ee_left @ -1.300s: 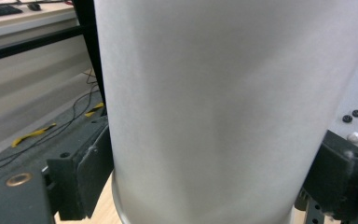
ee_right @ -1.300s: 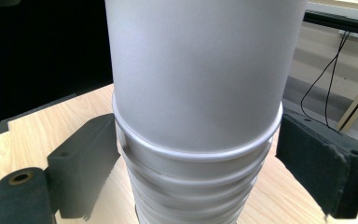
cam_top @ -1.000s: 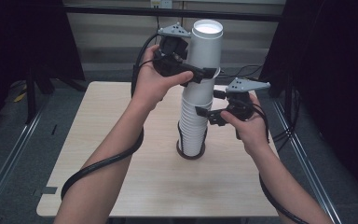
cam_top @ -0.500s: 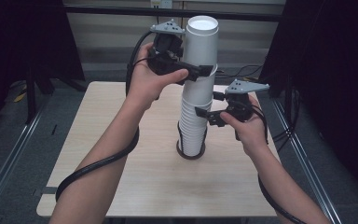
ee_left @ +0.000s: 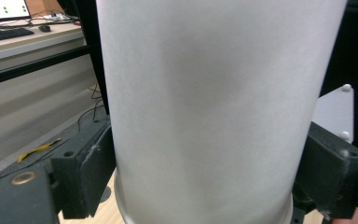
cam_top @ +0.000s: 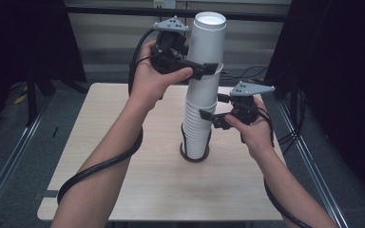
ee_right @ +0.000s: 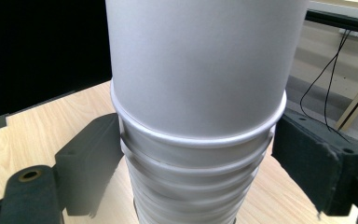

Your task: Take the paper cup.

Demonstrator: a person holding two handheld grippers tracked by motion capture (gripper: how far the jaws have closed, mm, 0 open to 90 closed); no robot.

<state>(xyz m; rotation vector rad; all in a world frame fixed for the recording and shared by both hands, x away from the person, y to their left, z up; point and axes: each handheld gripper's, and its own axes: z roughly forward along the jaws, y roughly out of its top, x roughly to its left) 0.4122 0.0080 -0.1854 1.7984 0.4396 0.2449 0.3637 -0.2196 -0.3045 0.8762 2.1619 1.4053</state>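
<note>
Tall stack of white paper cups (cam_top: 200, 118) upright near the middle of a light wooden table (cam_top: 123, 123), base sitting inside a dark ring (cam_top: 194, 156) on the tabletop. Topmost cup (cam_top: 207, 42) partly lifted out of the stack, rim just beside the left gripper's jaws, open mouth facing up. Left gripper (cam_top: 204, 70) high above the table, jaws pinching that top cup from both sides just above its rim; in the left gripper view, black pads (ee_left: 91, 170) pressed flat against the cup's white wall (ee_left: 214, 107), one at each side. Right gripper (cam_top: 209, 118) lower, at the right of the stack about halfway up, jaws set around the nested rims; in the right gripper view, the jaws flanking the stack (ee_right: 200, 140) with the left one close against the rims and the right one at the edge of a rim, contact not certain, so cannot tell whether clamped or merely closed in around it. Black cable (cam_top: 100, 166) looping from the left gripper down under the left forearm. Dark curtains and a metal frame behind the table.
</note>
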